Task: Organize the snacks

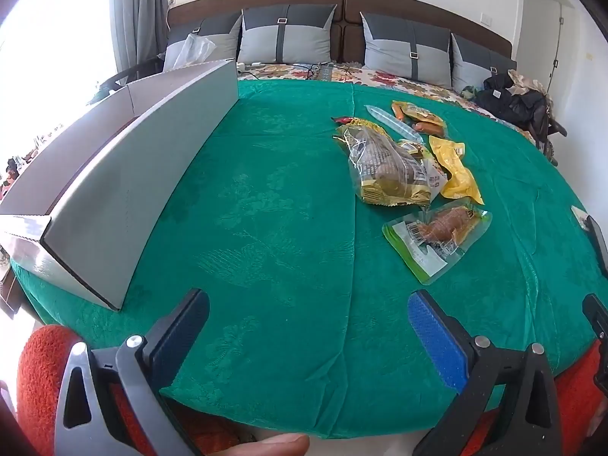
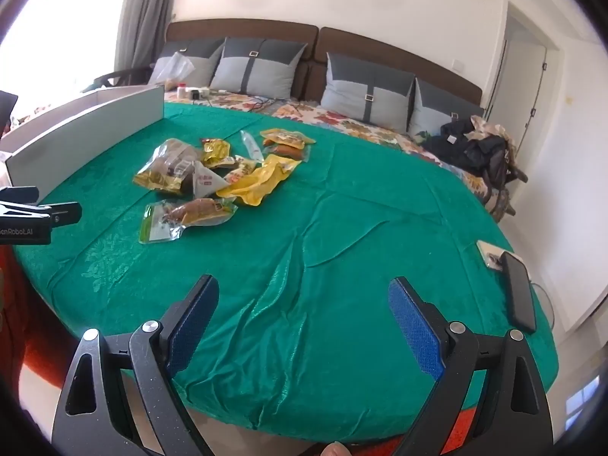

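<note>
the left tool (image 1: pixel 307 326) is wide and holds nothing. the right tool (image 2: pixel 304 315) is wide too, holding nothing. both hang over the near edge of the green blanket (image 1: pixel 266 209) on the bed. the snacks (image 1: pixel 402 159) lie in a pile farther out, right of the gray box (image 1: pixel 125 174).

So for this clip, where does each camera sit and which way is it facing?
Left wrist: on the left tongs, open, looking along the green bedspread toward the headboard; grey open box on its left, snack packets ahead right; a fingertip shows at the bottom.
Right wrist: on the right tongs, open, facing the same way from further right; black phone at right, left tongs at its left edge.
Shared: bedspread, box, snack packets, grey pillows.
</note>
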